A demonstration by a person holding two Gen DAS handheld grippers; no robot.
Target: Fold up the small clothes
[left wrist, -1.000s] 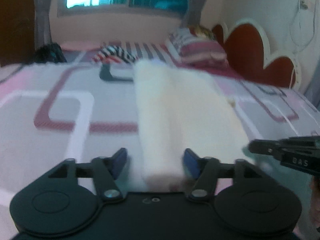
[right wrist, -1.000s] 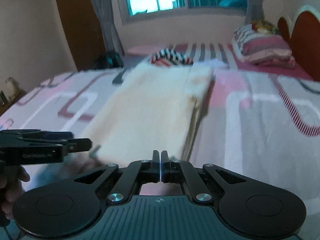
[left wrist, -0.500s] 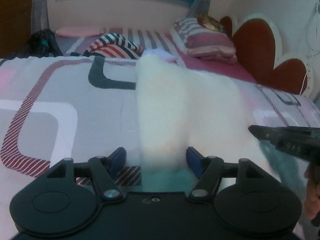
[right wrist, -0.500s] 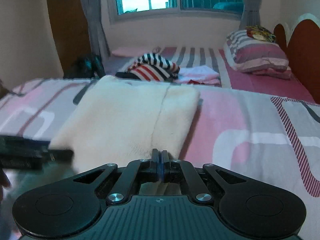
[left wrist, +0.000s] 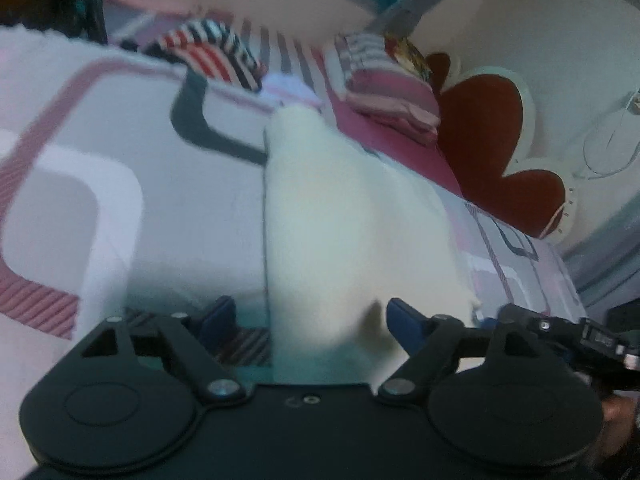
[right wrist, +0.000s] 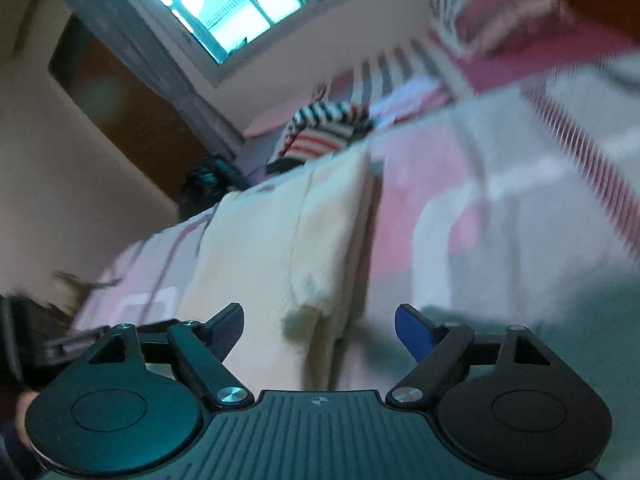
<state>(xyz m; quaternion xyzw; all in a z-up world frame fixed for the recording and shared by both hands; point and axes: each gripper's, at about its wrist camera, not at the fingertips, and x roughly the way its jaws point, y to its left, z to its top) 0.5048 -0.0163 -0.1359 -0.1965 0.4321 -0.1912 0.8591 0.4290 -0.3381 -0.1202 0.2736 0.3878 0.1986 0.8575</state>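
Observation:
A cream fleecy garment (left wrist: 344, 232) lies folded in a long strip on the patterned bedspread (left wrist: 120, 184); it also shows in the right wrist view (right wrist: 288, 248). My left gripper (left wrist: 310, 318) is open, its jaws on either side of the strip's near end. My right gripper (right wrist: 320, 324) is open too, over the garment's near right corner, holding nothing. The right gripper shows at the right edge of the left wrist view (left wrist: 568, 332). Both views are tilted and blurred.
A striped folded garment (left wrist: 216, 56) and a white one (left wrist: 292, 90) lie at the far end of the bed. Pillows (left wrist: 384, 88) rest against a red headboard (left wrist: 496, 152). A window (right wrist: 224, 8) and wooden door (right wrist: 132, 120) stand behind.
My right gripper has opened and let go of the garment's near edge. Both grippers have tilted and both views have swung. The left gripper stayed open around the strip.

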